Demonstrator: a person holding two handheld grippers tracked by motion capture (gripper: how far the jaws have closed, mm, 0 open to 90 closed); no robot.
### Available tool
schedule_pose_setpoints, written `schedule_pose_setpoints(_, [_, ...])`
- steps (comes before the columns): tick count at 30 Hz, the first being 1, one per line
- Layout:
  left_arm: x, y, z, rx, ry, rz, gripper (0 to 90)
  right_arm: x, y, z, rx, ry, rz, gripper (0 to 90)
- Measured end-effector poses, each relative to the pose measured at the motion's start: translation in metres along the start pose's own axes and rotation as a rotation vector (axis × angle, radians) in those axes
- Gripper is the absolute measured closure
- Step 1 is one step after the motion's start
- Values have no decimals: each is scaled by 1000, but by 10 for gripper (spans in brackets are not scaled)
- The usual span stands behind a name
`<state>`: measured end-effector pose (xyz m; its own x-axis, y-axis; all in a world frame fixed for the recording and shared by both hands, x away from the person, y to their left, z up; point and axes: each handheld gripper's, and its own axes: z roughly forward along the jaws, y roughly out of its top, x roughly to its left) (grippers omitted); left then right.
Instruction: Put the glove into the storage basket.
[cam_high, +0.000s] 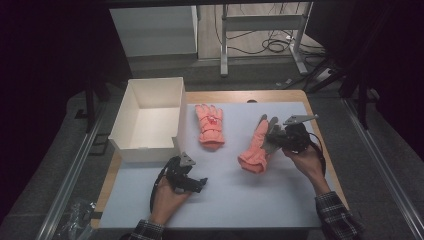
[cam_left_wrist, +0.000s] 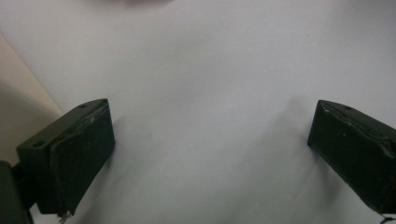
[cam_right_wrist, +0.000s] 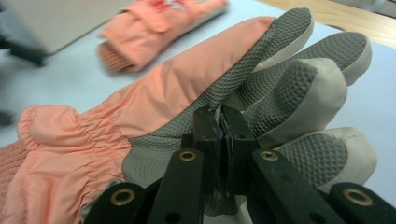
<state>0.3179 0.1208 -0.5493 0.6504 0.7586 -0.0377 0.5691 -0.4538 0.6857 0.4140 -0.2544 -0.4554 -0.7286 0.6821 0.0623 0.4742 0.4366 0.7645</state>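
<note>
Your right hand-held gripper (cam_right_wrist: 218, 122) is clamped tight on the grey palm of the near glove (cam_high: 256, 148), whose fingers hide part of the jaws from above; that glove hangs tilted, cuff on the counter (cam_high: 240, 200). The second glove (cam_high: 210, 126) lies flat just beside the white box (cam_high: 125, 145); I can't make out anything inside the box. Your left hand-held gripper (cam_left_wrist: 205, 154) gapes wide over bare counter, nothing between its jaws.

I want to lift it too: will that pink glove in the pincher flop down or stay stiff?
Probably floppy: the glove, pinched at its palm by the right gripper, sags with its cuff down toward the table. It looks puffy and padded, so likely light. The bumpy grey palm should help keep it from slipping.
</note>
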Motion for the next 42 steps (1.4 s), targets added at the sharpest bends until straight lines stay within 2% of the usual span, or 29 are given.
schedule_pose_setpoints(1, [0, 0, 0, 0, 0, 0, 5, 0, 0, 0, 0, 0, 0, 857])
schedule_pose_setpoints(2, [0, 0, 0, 0, 0, 1, 6, 2, -1, -2, 2, 47, -28, 857])
schedule_pose_setpoints(6, [0, 0, 0, 0, 0, 1, 5, 8, -1, -1, 23, 119, -95, 856])
schedule_pose_setpoints(8, [0, 0, 0, 1, 0, 1, 5, 10, -1, 1, 33, 135, -107, 856])
schedule_pose_setpoints(9, [0, 0, 0, 0, 0, 1, 5, 13, -1, 5, 42, 170, -133, 856])
schedule_pose_setpoints(11, [0, 0, 0, 0, 0, 1, 5, 14, -1, 7, 45, 185, -143, 856])
schedule_pose_setpoints(14, [0, 0, 0, 3, 0, 5, 5, 21, 0, 18, 65, 243, -188, 856])
schedule_pose_setpoints(16, [0, 0, 0, 4, 0, 5, 5, 23, 1, 21, 70, 257, -198, 856])
schedule_pose_setpoints(20, [0, 0, 0, 3, 0, 5, 5, 30, 0, 39, 113, 306, -253, 856])
schedule_pose_setpoints(27, [0, 0, 0, 3, -1, 5, 5, 27, -6, 57, 139, 320, -269, 843])
schedule_pose_setpoints(28, [0, 0, 0, 3, 0, 5, 5, 27, -7, 60, 139, 317, -270, 819])
schedule_pose_setpoints(33, [0, 0, 0, 2, 0, 6, 6, 26, -4, 56, 119, 289, -267, 783])
schedule_pose_setpoints(36, [0, 0, 0, 1, 0, 5, 5, 25, 2, 48, 82, 264, -258, 736])
schedule_pose_setpoints(40, [0, 0, 0, 2, 0, 6, 5, 25, 8, 44, 69, 236, -257, 688])
schedule_pose_setpoints(42, [0, 0, 0, 3, 0, 6, 5, 26, 14, 45, 57, 211, -246, 635])
